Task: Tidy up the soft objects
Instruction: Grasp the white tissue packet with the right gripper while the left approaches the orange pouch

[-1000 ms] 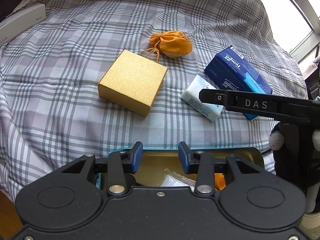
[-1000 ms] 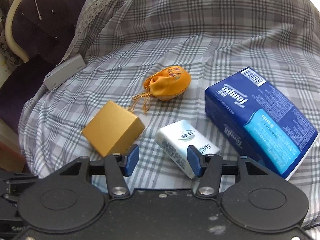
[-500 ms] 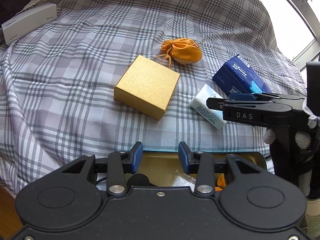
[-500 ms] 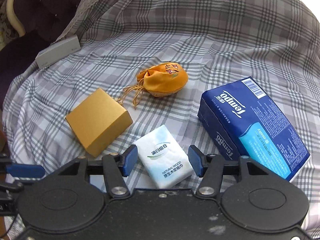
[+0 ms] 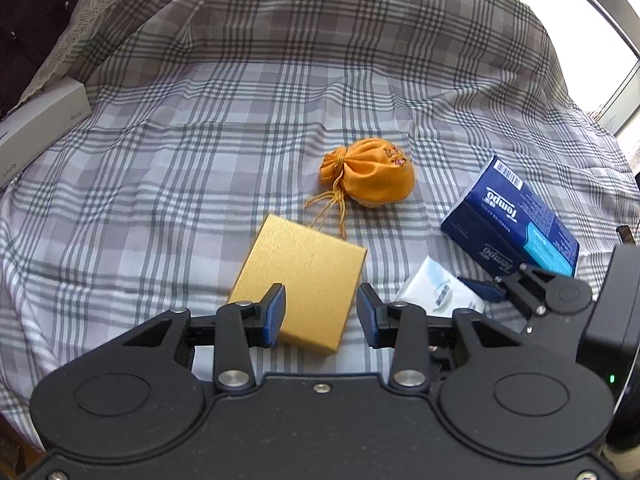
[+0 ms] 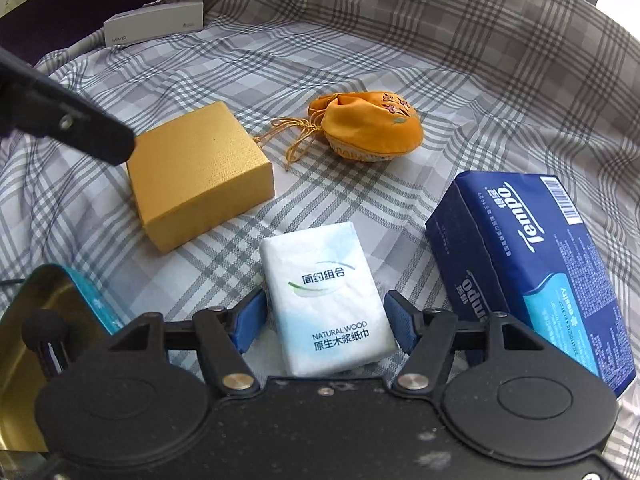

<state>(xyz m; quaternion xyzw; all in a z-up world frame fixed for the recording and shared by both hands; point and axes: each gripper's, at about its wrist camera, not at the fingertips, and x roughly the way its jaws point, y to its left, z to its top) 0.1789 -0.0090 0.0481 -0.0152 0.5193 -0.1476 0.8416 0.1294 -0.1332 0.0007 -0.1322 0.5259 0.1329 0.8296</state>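
Observation:
A white tissue pack lies on the plaid bedsheet between the open fingers of my right gripper; whether the pads touch it I cannot tell. It also shows in the left wrist view. My left gripper is open and empty, just over the near edge of a gold box, also in the right wrist view. An orange drawstring pouch lies beyond the box. A blue Tempo tissue pack lies to the right.
A gold tin with blue rim sits at the bed's near left edge. A grey vivo box lies at the far left. The plaid sheet rises toward the back. A window is at the right.
Both grippers moved forward over the bed. The left now reaches the gold box and the tin has left its view. The right closed in around the white tissue pack.

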